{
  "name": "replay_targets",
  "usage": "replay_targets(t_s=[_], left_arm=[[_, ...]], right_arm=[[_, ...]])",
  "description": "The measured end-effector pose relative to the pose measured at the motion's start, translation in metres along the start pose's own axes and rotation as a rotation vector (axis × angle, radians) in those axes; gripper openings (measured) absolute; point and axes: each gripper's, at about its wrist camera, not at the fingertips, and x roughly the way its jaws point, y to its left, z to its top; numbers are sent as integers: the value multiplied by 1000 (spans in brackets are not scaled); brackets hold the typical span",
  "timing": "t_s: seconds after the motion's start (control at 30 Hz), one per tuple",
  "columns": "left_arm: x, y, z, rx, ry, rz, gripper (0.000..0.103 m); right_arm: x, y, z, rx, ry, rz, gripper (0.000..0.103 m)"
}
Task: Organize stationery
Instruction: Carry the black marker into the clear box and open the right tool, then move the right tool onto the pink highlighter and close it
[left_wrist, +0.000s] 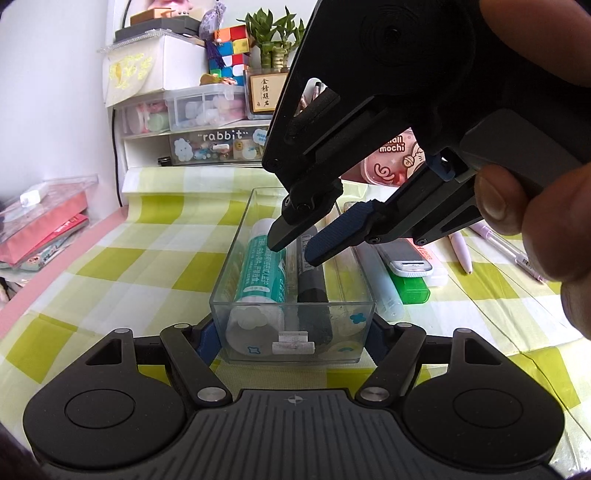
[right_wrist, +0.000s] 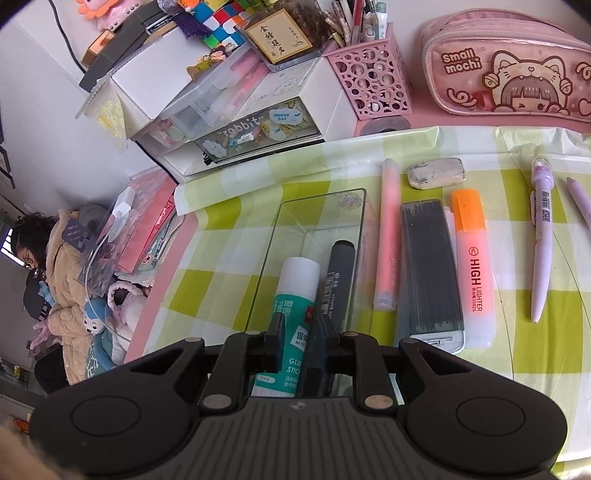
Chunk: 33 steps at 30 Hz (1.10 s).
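A clear plastic box (left_wrist: 229, 258) sits on the green checked cloth. In it lie a teal glue stick (left_wrist: 264, 275) and a dark grey marker (left_wrist: 312, 291). My left gripper (left_wrist: 291, 332) is shut on the box's near end, one finger on each side wall. My right gripper (left_wrist: 297, 245) hovers just above the box with its jaws a little apart and nothing between them. In the right wrist view the box (right_wrist: 275, 229), glue stick (right_wrist: 297, 291) and marker (right_wrist: 338, 277) lie straight below my right gripper (right_wrist: 301, 332).
Right of the box lie a pink highlighter (right_wrist: 388, 236), a grey lead case (right_wrist: 430, 269), an orange highlighter (right_wrist: 472, 258), an eraser (right_wrist: 436, 172) and a purple pen (right_wrist: 541, 240). A pink pencil case (right_wrist: 509, 70), pink pen holder (right_wrist: 373, 79) and drawer unit (right_wrist: 236, 122) stand behind.
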Motion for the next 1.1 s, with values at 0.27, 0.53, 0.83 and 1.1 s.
replay_targets(t_s=[0.27,0.53,0.83,1.1], left_arm=[[0,0,0,-1,0,0,72],[0,0,0,0,-1,-1,72],[0,0,0,0,-1,-1,72],[0,0,0,1,-1,-1,72]], right_arm=[[-32,-27,4,38,-128,-2,13],[-42,-70,3,90,-162,-103,13],[-46,-89,-5,140,-161,-99,13],[-27,-86,8,60,-135,-205,14]])
